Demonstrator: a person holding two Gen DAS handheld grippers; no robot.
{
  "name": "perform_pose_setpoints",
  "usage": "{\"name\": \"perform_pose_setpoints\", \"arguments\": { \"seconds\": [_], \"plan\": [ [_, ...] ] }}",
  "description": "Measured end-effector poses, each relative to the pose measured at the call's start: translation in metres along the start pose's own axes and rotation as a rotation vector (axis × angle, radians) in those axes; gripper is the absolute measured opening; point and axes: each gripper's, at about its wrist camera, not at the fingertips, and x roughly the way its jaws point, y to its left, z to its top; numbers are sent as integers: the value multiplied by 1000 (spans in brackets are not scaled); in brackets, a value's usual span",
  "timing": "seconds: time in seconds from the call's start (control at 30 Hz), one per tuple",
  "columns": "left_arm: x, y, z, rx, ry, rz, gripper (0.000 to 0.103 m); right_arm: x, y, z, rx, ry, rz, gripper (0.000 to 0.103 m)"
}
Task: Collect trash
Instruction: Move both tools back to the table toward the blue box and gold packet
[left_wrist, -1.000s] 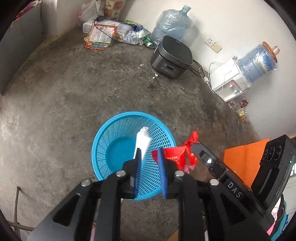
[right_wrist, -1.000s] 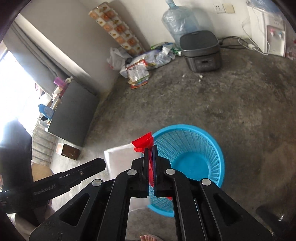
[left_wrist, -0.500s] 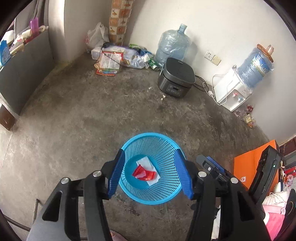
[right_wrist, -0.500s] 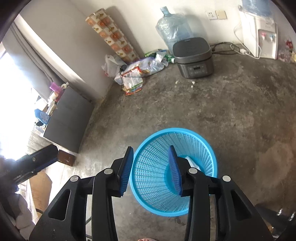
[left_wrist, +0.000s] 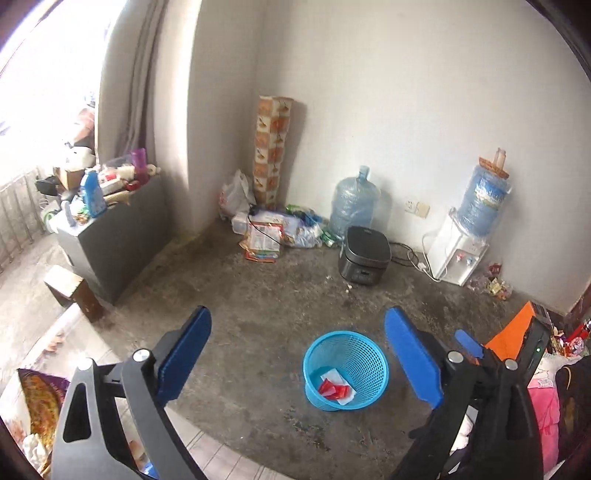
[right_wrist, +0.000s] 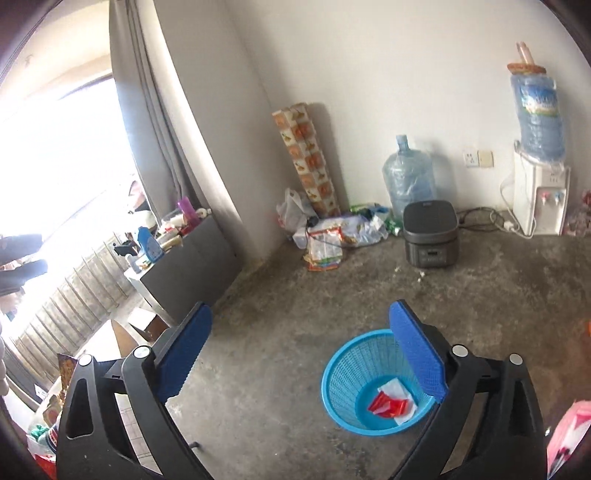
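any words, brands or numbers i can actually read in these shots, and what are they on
None can be read for certain.
Water bottle on the dispenser: label print blurred.
Printed packets in the corner pile: text too small.
Rice cooker: front panel marks too small.
Blue spray bottle on the grey cabinet: label unreadable.
Red wrapper in the blue basket: no legible print.

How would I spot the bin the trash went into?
Look at the bare concrete floor in front of the black rice cooker. The round blue mesh basket stands alone there, the only bright blue thing on the floor, with red and white wrappers inside.
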Motion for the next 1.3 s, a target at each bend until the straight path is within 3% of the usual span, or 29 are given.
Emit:
{"name": "perform_pose_setpoints", "arguments": {
  "seconds": [0.13, 0.33, 0.5, 0.6, 0.73, 0.97, 1.13, 1.3],
  "plan": [
    [-77, 27, -21, -51, -105, 74, 97, -28, 21, 3, -36, -29, 36, 95],
    [-170, 70, -72, -165, -200, 162, 97, -51, 52, -10, -114, -11, 83, 95],
    [-245, 104, -119, -241, -286, 297, 97, -67, 83, -23, -192, 13, 159, 95],
    [-283, 119, -155, -293, -293, 373, 97, -78, 98, -33, -225, 9, 217, 95],
    [-318, 131, -210, -367, -275, 457, 97, -83, 124, -52, -263, 112, 353, 95],
    [-340, 144, -302, -479, -223, 554, 97, -79, 173, -98, -348, 355, 573, 95],
    [-333, 155, -343, -593, -172, 488, 97, -89, 206, -125, -414, 427, 647, 94],
    [-318, 155, -351, -599, -157, 429, 91, -89, 229, -140, -432, 481, 627, 87]
  ]
}}
